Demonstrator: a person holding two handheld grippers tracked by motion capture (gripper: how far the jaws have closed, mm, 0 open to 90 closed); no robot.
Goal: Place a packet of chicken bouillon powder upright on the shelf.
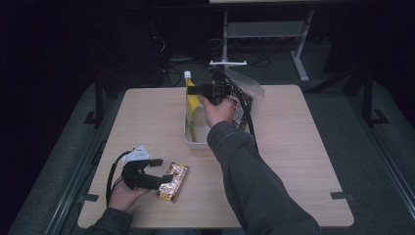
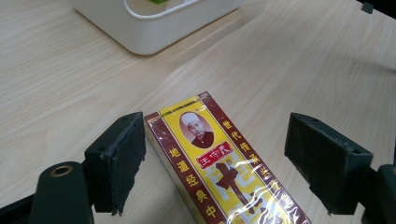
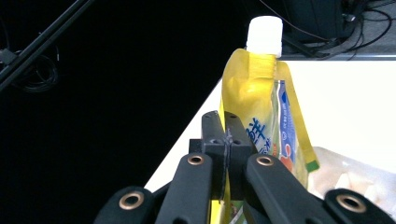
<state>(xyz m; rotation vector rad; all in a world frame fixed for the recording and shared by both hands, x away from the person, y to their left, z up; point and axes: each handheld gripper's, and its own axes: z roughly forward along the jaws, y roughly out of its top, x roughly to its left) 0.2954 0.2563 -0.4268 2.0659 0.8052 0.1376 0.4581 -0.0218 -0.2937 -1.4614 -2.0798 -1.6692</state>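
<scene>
The wooden table (image 1: 303, 161) has plenty of bare room on its right half and along the near edge. Near the front left, the left gripper (image 1: 161, 179) lies low with its jaws spread wide on either side of a flat yellow-and-red box (image 2: 219, 168). Far across, the right gripper (image 1: 195, 90) pinches a standing yellow pouch (image 3: 261, 107) by its edge, above the white tub (image 1: 195, 142).
</scene>
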